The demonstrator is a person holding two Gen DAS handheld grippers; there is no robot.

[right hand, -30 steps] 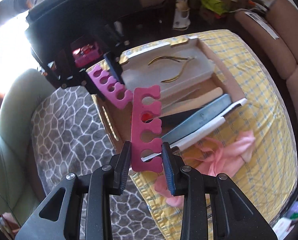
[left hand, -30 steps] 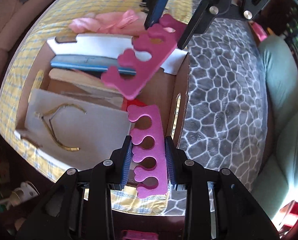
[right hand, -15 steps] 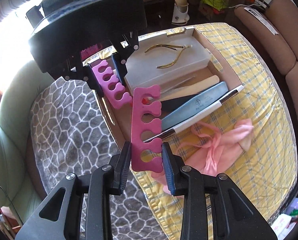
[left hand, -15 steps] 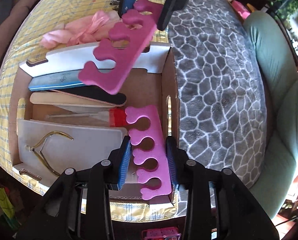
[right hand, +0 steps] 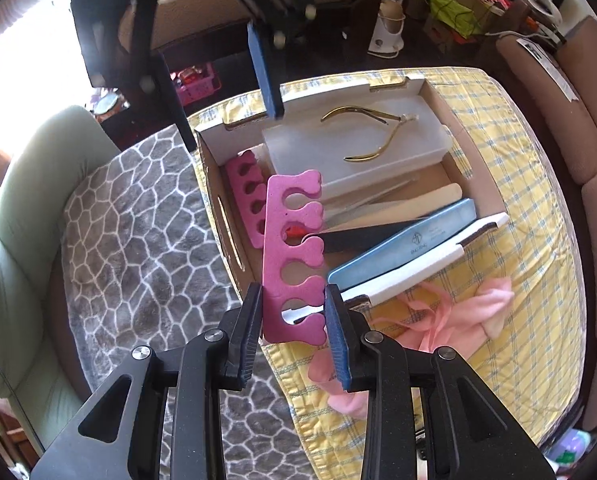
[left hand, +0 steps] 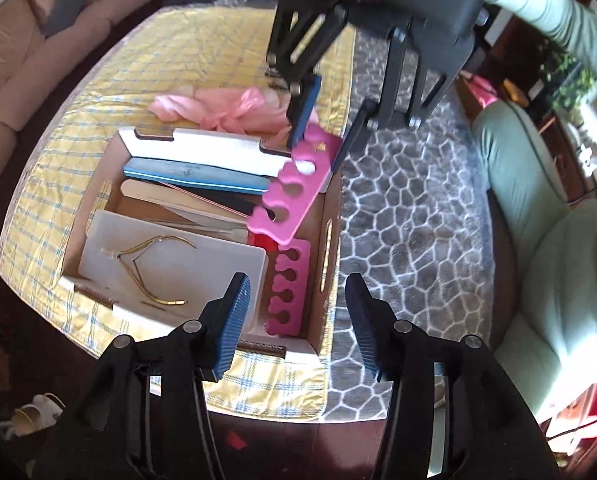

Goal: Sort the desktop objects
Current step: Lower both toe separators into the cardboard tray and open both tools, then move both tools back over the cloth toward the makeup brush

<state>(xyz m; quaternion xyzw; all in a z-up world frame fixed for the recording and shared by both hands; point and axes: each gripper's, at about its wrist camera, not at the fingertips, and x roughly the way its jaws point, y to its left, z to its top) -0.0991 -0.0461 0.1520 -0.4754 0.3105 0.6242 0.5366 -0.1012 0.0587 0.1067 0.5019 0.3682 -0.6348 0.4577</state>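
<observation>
From the left wrist view, our right gripper (left hand: 318, 132) hides the top end of the pink toe separator (left hand: 288, 196) it grasps, and the separator in turn covers the ends of the nail files (left hand: 194, 172) in the cardboard box (left hand: 325, 240). Our left gripper (left hand: 296, 320) is released and its jaws are opening, with nothing between them; a second toe separator (left hand: 286, 286) lies below in the box, along its right wall, apart from the pads. From the right wrist view, the left gripper (right hand: 234, 120) is blurred. The right gripper (right hand: 294, 320) is clenched on the near end of the pink, scalloped foam separator (right hand: 294, 248), which juts over the box. The second one (right hand: 246, 204) lies flat beside the clear case (right hand: 378, 160) holding gold nippers (right hand: 374, 132).
</observation>
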